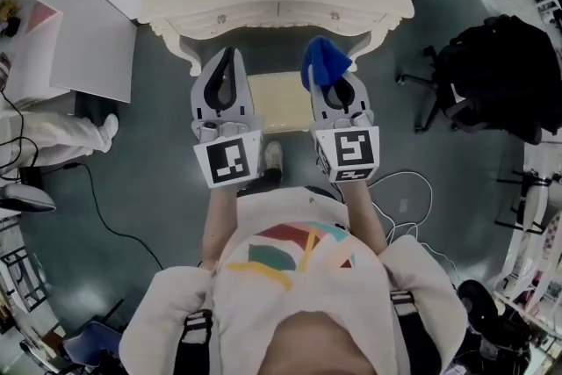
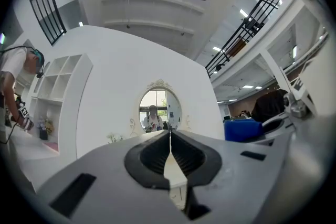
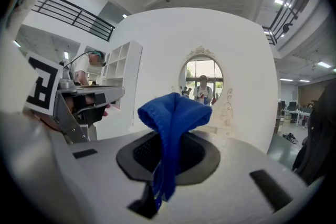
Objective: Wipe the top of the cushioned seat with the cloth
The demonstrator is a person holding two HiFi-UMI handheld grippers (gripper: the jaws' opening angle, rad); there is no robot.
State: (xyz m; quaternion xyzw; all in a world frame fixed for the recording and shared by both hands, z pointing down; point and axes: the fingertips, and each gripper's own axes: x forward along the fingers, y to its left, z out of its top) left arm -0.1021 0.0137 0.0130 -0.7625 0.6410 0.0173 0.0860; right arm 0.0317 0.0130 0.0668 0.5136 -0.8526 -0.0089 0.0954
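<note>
The dark grey-green floor (image 1: 158,189) has open room on both sides of the person. At the far side stands a big cream-white dressing table with a curvy front edge (image 1: 277,9). It has an oval mirror (image 3: 203,80) on top. A black office chair (image 1: 492,75) stands on the right, well apart from the grippers. A white desk (image 1: 61,39) and another person's white trouser legs (image 1: 53,136) are on the left.

The pale yellow cushioned seat (image 1: 277,101) sits just near the dressing table's front edge. It shows between the two grippers, and they hide its left and right edges.

The left gripper (image 2: 169,136) has its jaws pressed together with nothing between them. The right gripper (image 3: 169,139) has its jaws closed on the blue cloth (image 3: 173,113). The cloth bunches up above the jaws and a strip hangs down between them. From above, the cloth shows by the seat's far right corner.
</note>
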